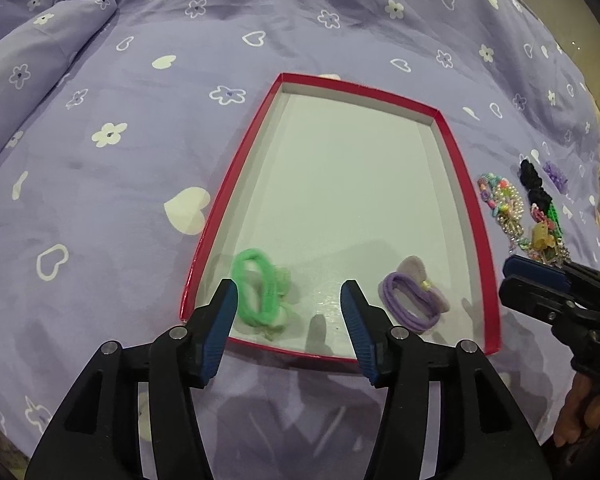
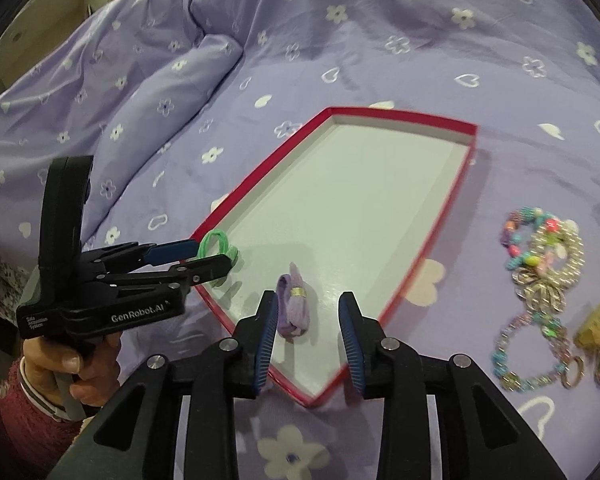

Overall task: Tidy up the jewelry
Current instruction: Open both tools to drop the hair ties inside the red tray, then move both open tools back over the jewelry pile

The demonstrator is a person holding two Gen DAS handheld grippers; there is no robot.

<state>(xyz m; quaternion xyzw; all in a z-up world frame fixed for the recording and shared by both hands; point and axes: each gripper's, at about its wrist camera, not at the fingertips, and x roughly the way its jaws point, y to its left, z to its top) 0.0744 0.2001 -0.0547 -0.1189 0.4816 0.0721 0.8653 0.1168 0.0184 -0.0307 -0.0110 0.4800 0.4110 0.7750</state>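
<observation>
A shallow white tray with a red rim [image 1: 456, 168] [image 2: 260, 172] lies on a lilac bedspread. A green hair tie [image 1: 260, 292] [image 2: 216, 242] rests in the tray's near left corner, between the fingers of my left gripper [image 1: 289, 292] [image 2: 212, 256], which is open and not pressing on it. A purple hair tie with a bow [image 1: 412, 300] [image 2: 294, 308] lies on the tray floor near the front edge. My right gripper [image 2: 308, 300] [image 1: 512, 280] hovers over it, open, with the tie close to its left finger.
Right of the tray on the bedspread lies a pile of jewelry: beaded bracelets [image 1: 500, 204] [image 2: 540, 264], a black scrunchie [image 1: 534, 184], a purple clip [image 1: 554, 172] and a yellow clip [image 2: 596, 324]. A rolled fold of bedding [image 2: 172, 80] rises at the far left. A person's hand [image 2: 80, 364] holds the left gripper.
</observation>
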